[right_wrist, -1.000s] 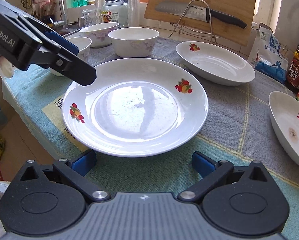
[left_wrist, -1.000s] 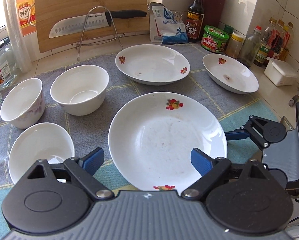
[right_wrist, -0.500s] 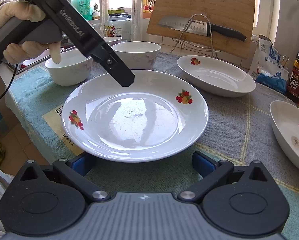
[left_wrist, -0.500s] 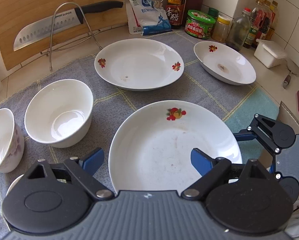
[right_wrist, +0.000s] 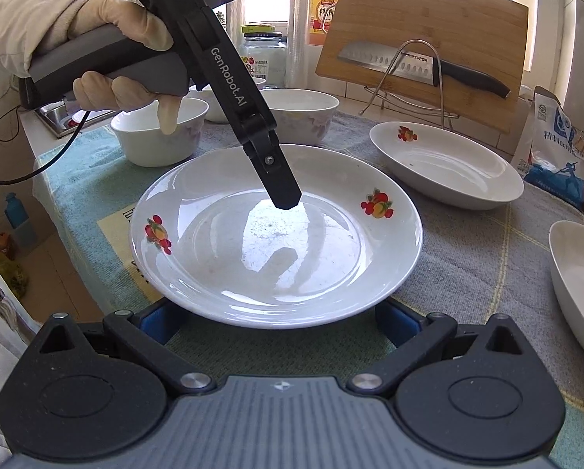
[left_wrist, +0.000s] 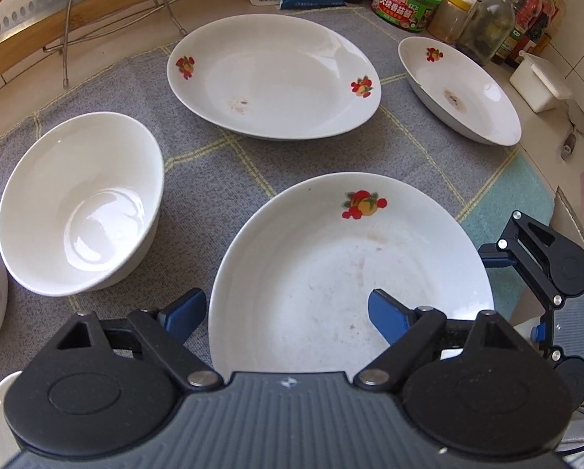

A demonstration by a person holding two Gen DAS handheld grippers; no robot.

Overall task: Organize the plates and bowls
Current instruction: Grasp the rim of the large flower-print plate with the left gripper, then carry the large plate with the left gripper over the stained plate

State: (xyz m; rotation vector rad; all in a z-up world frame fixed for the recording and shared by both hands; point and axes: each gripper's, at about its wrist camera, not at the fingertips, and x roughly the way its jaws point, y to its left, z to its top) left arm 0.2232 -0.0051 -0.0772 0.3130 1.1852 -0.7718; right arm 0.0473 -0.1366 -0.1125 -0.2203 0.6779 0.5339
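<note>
Writing: "GenRobot.AI" is running down the left gripper [right_wrist: 284, 199]; "SUPOR" is showing on the knife [right_wrist: 405, 63] lying across its wire rack at 1 o'clock.
Task's thing: the near plate [right_wrist: 276, 230], fruit-printed, is sitting on the grey cloth [left_wrist: 221, 164] at centre; a second plate [left_wrist: 272, 78] is lying at 12 o'clock in the left view, a third [left_wrist: 463, 90] at 2 o'clock, a white bowl [left_wrist: 81, 203] at 9 o'clock.
Left tool: its jaws are spread but have just been closing, straddling the near plate's rim without pressing.
Right tool: the right gripper [right_wrist: 280, 322] is sitting spread at 6 o'clock, fingers flanking the plate's edge.
Change: the left gripper is now tilting steeper over the plate's middle, with a gloved hand [right_wrist: 108, 39] in fuller view.
</note>
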